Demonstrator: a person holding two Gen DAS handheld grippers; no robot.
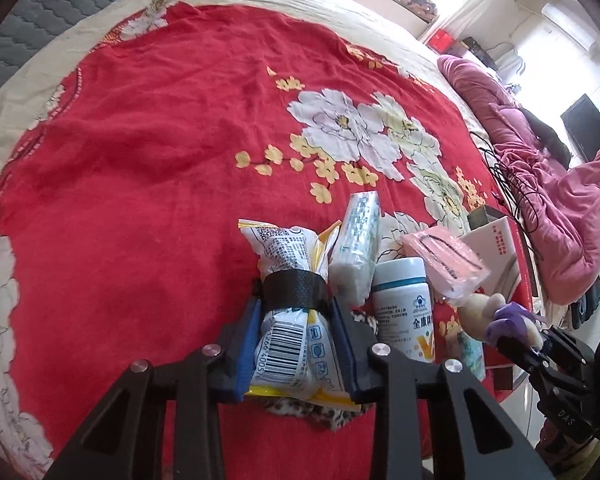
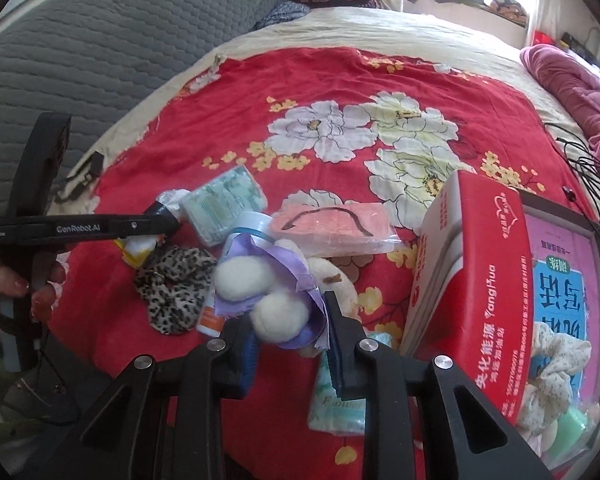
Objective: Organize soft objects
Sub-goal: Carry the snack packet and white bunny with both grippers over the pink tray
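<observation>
My left gripper (image 1: pixel 294 300) clamped on crinkly white-and-yellow snack packet (image 1: pixel 284 252), my right gripper (image 2: pixel 290 320) pinching cream plush toy in lilac cloth (image 2: pixel 268 280), both just left of red cardboard box (image 2: pixel 472 280).

"GenRobot.AI" runs along the black gripper handle (image 2: pixel 80 228). The red box (image 2: pixel 472 280) beside it reads "YangHua". The tissue pack (image 2: pixel 336 408) below that box shows "Flower". The other gripper's body (image 1: pixel 568 416) bears "DAS".
</observation>
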